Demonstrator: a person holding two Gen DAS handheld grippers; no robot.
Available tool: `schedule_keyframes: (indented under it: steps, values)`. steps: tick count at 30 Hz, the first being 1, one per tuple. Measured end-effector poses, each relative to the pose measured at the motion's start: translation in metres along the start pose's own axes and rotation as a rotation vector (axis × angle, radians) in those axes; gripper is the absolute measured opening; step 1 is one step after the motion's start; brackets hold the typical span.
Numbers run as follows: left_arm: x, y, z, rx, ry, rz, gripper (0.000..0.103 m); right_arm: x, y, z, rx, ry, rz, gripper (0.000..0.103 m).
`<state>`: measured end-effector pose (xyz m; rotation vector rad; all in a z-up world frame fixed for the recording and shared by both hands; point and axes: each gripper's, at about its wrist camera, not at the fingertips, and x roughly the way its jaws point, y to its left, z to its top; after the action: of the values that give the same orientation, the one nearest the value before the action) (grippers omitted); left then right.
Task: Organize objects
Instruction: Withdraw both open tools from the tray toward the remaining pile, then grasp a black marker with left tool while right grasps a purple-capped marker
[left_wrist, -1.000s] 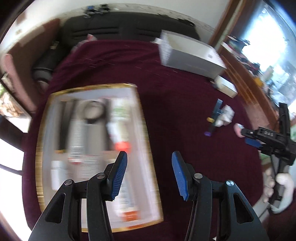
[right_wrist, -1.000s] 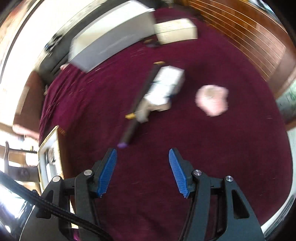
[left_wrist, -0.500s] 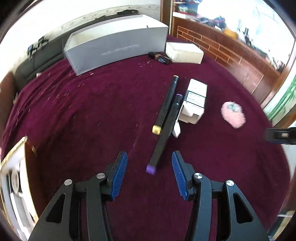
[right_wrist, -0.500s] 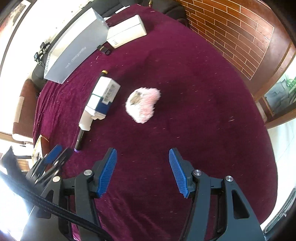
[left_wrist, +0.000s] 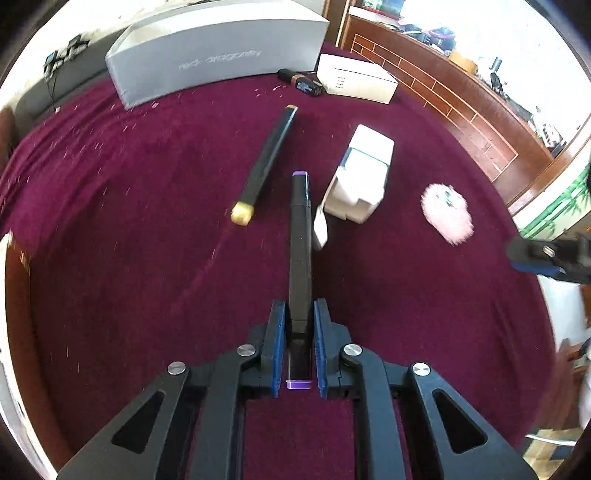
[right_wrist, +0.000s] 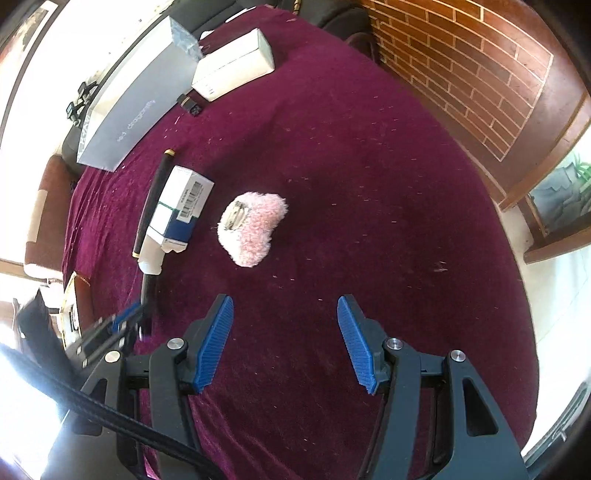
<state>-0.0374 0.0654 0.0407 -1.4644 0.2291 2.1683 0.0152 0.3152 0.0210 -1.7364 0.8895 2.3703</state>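
Note:
A black marker with purple ends (left_wrist: 300, 240) lies on the maroon cloth (left_wrist: 147, 258), and my left gripper (left_wrist: 298, 314) is closing on its near end, the blue pads pressing both sides. A second black marker with gold ends (left_wrist: 267, 162) lies to its left. A white and blue carton (left_wrist: 360, 181) sits just to its right, and a pink fluffy puff (left_wrist: 448, 214) lies farther right. My right gripper (right_wrist: 284, 332) hangs open and empty above bare cloth, short of the puff (right_wrist: 255, 229). The left gripper (right_wrist: 125, 325) shows at that view's lower left.
A long grey box (left_wrist: 218, 51), a flat white box (left_wrist: 354, 77) and a small dark object (left_wrist: 301, 82) line the far edge. A gold-rimmed tray (right_wrist: 70, 306) sits at the left. A brick-patterned wooden panel (right_wrist: 480, 74) borders the right side.
My left gripper swung from above the tray to the purple-ended marker, dropped over it and closed on its near end. The right gripper drifted toward the pink puff, still open.

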Motion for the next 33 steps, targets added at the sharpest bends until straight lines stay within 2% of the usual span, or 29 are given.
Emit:
schedule_keyframes:
  steps: [3, 7, 9, 11, 14, 18, 22, 24, 25, 27, 30, 33]
  values:
    - [-0.019, 0.008, -0.013, -0.028, -0.012, -0.025, 0.011, 0.007, 0.005, 0.003, -0.014, 0.017, 0.014, 0.058]
    - [-0.043, 0.02, 0.008, -0.075, -0.1, -0.078, 0.014, 0.012, 0.009, 0.007, -0.029, 0.03, 0.021, 0.058]
    - [-0.043, 0.028, 0.03, -0.107, -0.115, -0.105, 0.026, 0.014, 0.009, 0.007, -0.026, 0.035, 0.026, 0.058]
    - [-0.039, 0.031, 0.046, -0.125, -0.126, -0.124, 0.03, 0.014, 0.008, 0.006, -0.021, 0.037, 0.031, 0.058]
    - [-0.025, 0.023, 0.072, -0.07, -0.147, -0.053, 0.03, 0.009, 0.004, 0.003, -0.021, 0.028, 0.024, 0.058]
    - [0.019, 0.011, 0.103, 0.018, -0.107, 0.059, 0.03, 0.0, -0.011, 0.001, 0.007, 0.014, 0.01, 0.058]
    - [0.059, -0.001, 0.114, 0.1, -0.07, 0.149, 0.03, -0.011, -0.028, -0.001, 0.043, -0.001, -0.005, 0.058]
    - [0.07, -0.012, 0.112, 0.159, -0.076, 0.186, 0.029, -0.015, -0.034, -0.002, 0.052, -0.008, -0.014, 0.058]
    - [0.07, -0.015, 0.111, 0.172, -0.093, 0.184, 0.029, -0.016, -0.037, -0.003, 0.056, -0.011, -0.018, 0.058]
    - [0.069, -0.013, 0.111, 0.128, -0.064, 0.141, 0.011, -0.017, -0.039, -0.001, 0.062, -0.014, -0.02, 0.058]
    - [0.061, -0.005, 0.105, 0.093, -0.054, 0.125, 0.011, -0.014, -0.034, 0.002, 0.055, -0.008, -0.019, 0.058]
    - [0.039, 0.018, 0.094, 0.01, -0.069, 0.091, 0.011, -0.008, -0.019, 0.005, 0.022, 0.002, -0.003, 0.058]
